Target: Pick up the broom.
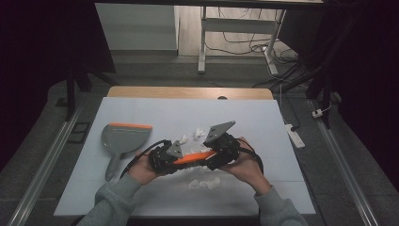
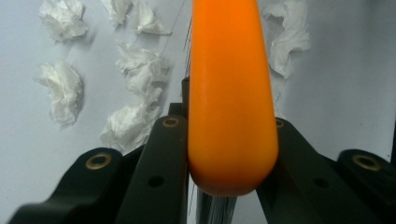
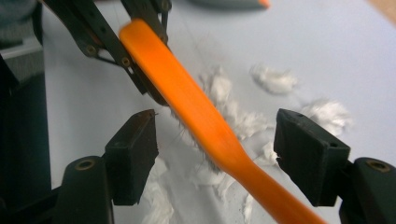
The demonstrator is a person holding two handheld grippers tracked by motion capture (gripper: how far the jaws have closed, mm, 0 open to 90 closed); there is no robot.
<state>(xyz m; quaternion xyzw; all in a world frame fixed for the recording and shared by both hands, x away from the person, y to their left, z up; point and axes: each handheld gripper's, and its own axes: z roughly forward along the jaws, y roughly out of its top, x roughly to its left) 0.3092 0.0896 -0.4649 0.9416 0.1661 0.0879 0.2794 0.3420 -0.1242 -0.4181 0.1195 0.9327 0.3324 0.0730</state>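
High view, table: white table top (image 1: 141, 113) with a wooden edge at the far side.
High view, dustpan: grey dustpan (image 1: 123, 139) with an orange lip lies at the left of the table, handle towards the person, well apart from both grippers.
High view, brush: orange-backed hand brush (image 1: 194, 157) hangs between the two grippers, over the middle of the table.
High view, left gripper: left gripper (image 1: 162, 159) sits at the brush's left end.
High view, right gripper: right gripper (image 1: 220, 150) sits at the brush's right end, grey plate uppermost.
High view, tissue: crumpled white tissue scraps (image 1: 203, 182) lie just below the brush, more just beyond it.

Left gripper view, grip: both black jaws press against the rounded end of the brush (image 2: 231, 107); the left gripper is clamped on it.
Left gripper view, surroundings: tissue scraps (image 2: 63, 91) are scattered on the white surface beneath.

Right gripper view, jaws: right gripper (image 3: 215, 154) stands wide, a clear gap on each side of the brush (image 3: 187, 102), whose orange back runs diagonally between the pads untouched.
Right gripper view, bristles: dark bristles show under the orange back, above the tissue scraps (image 3: 275, 79).
Right gripper view, far end: left gripper (image 3: 128, 39) holds the brush's upper end.
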